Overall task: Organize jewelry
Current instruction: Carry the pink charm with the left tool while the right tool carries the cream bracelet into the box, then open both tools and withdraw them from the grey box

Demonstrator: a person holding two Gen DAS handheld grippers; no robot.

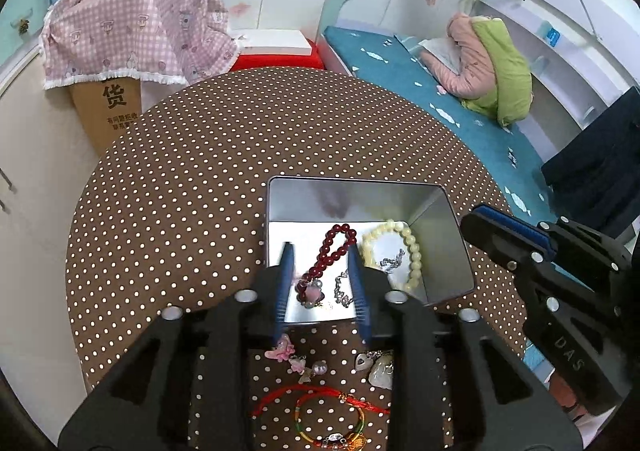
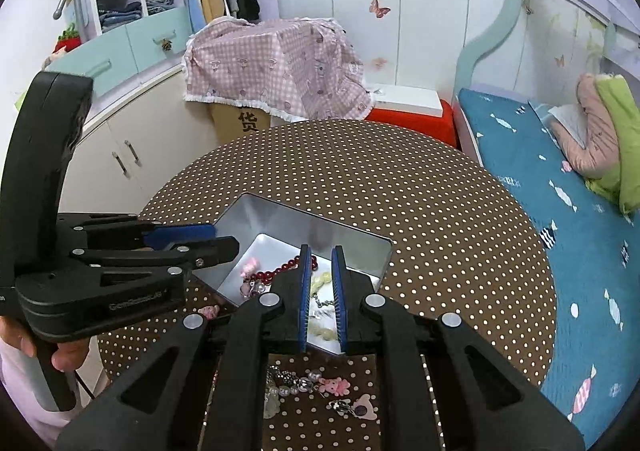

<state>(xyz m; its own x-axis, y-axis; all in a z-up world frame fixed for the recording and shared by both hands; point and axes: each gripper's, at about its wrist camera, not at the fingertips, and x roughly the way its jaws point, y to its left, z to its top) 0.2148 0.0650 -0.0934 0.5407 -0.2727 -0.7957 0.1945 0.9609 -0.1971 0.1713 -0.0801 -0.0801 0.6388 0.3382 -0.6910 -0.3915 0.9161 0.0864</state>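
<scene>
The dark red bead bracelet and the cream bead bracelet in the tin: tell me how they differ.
The dark red bead bracelet has small, glossy, dark beads; the cream bead bracelet has larger, pale, milky ones. The red one lies pulled into a narrow loop and ends at a pink charm; the cream one lies as an open ring with no charm visible, a silver chain lying inside it. Both are strung round beads resting on the floor of the open metal tin.

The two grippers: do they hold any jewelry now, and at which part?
Nothing is held: left gripper and right gripper hang empty, jaws apart, above the tin.
</scene>
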